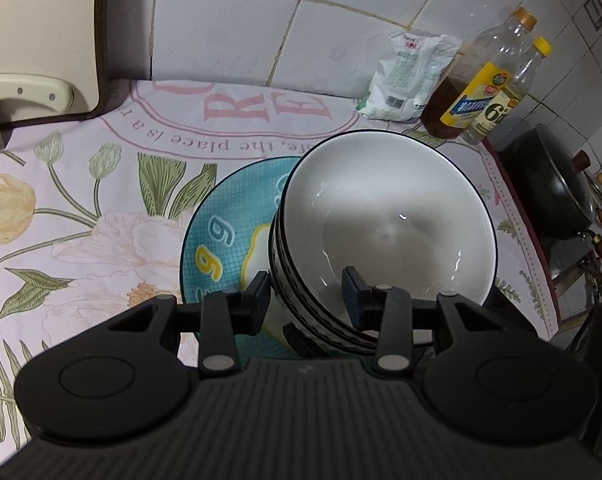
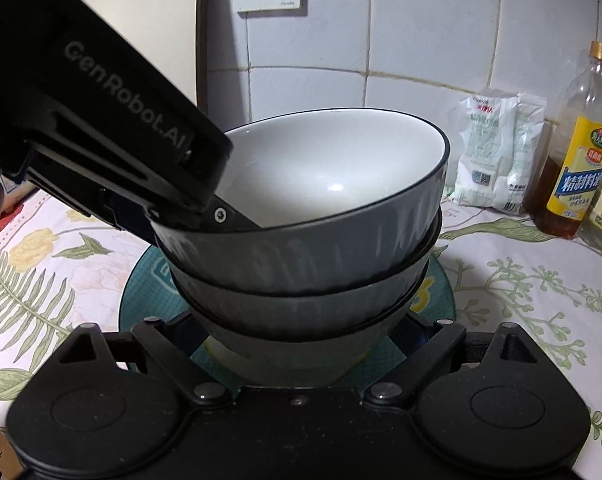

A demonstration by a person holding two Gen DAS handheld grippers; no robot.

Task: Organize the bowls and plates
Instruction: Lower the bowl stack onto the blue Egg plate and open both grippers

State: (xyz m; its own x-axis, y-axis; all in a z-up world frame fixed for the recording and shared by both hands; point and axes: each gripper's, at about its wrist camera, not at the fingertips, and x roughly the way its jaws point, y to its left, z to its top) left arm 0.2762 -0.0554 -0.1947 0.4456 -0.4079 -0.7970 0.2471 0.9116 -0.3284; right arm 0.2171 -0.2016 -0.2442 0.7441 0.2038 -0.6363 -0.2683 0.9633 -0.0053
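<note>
Now we are setting the stack of bowls (image 2: pixel 301 248) onto the teal plate (image 1: pixel 217 224) on the desk (image 1: pixel 81 216): our left hand-held gripper (image 1: pixel 307 290) pinches the top bowl's rim, while the right hand-held gripper (image 2: pixel 301 332) cradles the lowest bowl's base, though its contact is hidden. Next, we judge, comes seating the stack level and centred before either grip lets go

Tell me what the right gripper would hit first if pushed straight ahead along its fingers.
Most likely the bottom bowl of the stack on the teal plate: it already sits between the right gripper fingers, though contact is unclear.
</note>
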